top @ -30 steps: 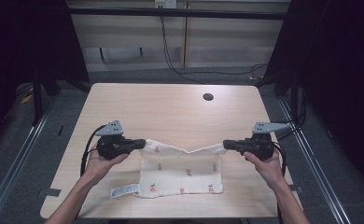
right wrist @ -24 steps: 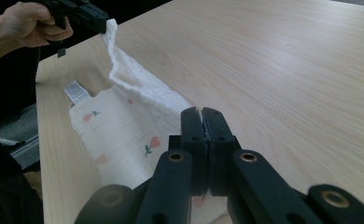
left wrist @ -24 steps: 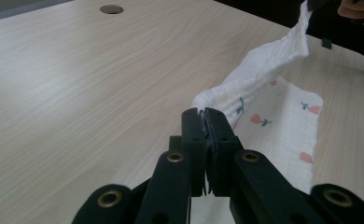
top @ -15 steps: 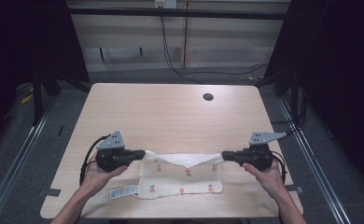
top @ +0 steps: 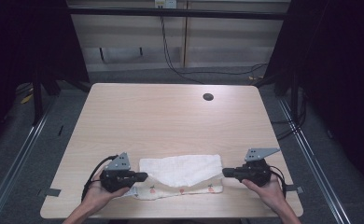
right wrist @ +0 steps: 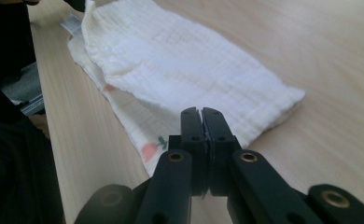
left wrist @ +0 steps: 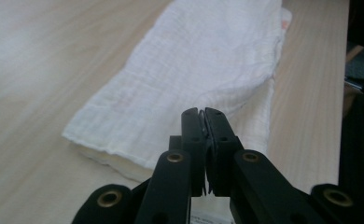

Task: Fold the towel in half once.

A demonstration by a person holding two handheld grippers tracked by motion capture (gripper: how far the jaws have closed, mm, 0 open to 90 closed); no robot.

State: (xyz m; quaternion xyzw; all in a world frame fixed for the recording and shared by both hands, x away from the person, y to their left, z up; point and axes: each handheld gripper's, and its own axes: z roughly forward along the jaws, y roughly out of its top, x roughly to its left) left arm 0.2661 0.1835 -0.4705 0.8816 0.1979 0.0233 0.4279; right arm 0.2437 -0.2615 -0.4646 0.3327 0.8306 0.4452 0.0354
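Observation:
A white cloth with small red fruit prints lies folded on the wooden table near its front edge. Its plain upper layer covers most of the printed lower layer, which shows along the front. My left gripper sits low at the cloth's left end, shut on a corner of the upper layer. My right gripper is at the right end, shut on the other corner. In the left gripper view the closed jaws point along the cloth. In the right gripper view the jaws are also pressed together over the cloth.
A dark round hole sits in the table's far right part. The table's front edge runs just under both hands. A white label sticks out at the cloth's far end in the right gripper view. Dark floor and metal rails flank the table.
Both grippers have come down and toward the front edge, drawing the lifted cloth edge over the rest. The upper layer now lies on the lower one instead of hanging stretched between them.

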